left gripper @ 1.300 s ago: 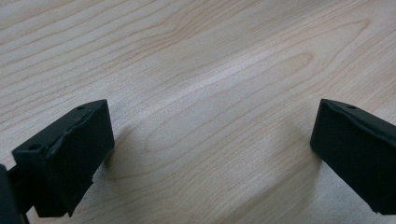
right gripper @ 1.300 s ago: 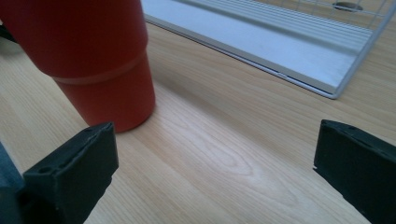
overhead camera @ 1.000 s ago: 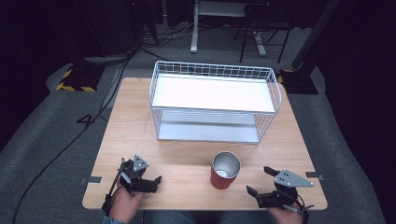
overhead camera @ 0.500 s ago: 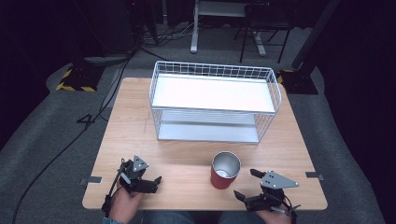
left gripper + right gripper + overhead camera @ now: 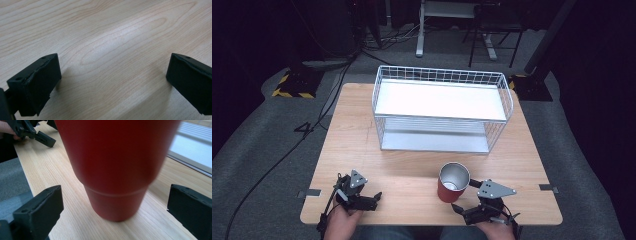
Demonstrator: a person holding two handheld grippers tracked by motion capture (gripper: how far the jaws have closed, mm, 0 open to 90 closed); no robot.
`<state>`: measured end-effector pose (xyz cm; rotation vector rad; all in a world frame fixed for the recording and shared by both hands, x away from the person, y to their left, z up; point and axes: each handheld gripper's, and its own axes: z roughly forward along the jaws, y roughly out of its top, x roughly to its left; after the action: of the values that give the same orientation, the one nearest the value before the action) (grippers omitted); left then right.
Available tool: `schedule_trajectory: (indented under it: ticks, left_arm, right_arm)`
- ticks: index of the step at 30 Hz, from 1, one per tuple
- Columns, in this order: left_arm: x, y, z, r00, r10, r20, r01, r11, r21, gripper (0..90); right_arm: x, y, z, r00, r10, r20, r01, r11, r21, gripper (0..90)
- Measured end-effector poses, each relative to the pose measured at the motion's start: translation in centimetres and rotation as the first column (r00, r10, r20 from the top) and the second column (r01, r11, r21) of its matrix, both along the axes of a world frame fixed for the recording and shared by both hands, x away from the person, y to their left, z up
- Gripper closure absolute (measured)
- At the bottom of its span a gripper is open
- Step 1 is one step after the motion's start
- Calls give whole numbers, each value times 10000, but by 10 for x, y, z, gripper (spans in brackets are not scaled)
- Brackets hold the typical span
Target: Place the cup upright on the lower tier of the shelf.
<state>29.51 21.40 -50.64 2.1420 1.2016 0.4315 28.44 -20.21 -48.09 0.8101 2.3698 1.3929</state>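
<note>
Wooden surface [image 5: 362, 150] carried one red cup [image 5: 453, 182], one wire basket [image 5: 439, 107], and two released grippers: left gripper [image 5: 371, 198], right gripper [image 5: 466, 200].

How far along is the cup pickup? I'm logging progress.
Done: the right gripper is lined up, open, with the red cup between its jaws. In hand: nothing clamped; the cup stands upright on the table. Left: closing and lifting. The left gripper rests open.
</note>
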Motion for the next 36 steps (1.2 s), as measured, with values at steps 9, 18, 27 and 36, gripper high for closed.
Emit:
schedule_trajectory:
  ticks: [9, 18, 27, 36]
  left_arm:
    - [-3, 3, 0, 9999, 107, 20, -107, 9999, 21, 2]
    - [-3, 3, 0, 9999, 115, 1, -115, 9999, -9, 2]
    - [-3, 3, 0, 9999, 123, -1, -123, 9999, -18, 2]
    - [-3, 3, 0, 9999, 126, 3, -126, 9999, -16, 2]
  right_arm:
    - [11, 19, -13, 9996, -72, -263, 74, 10000, 40, 28]
    - [13, 29, -19, 9981, -615, -16, 615, 9981, -12, 149]
    - [15, 34, -19, 9977, -671, 28, 671, 9977, 38, 163]
    - [14, 35, -19, 9980, -604, 186, 605, 9981, -78, 175]
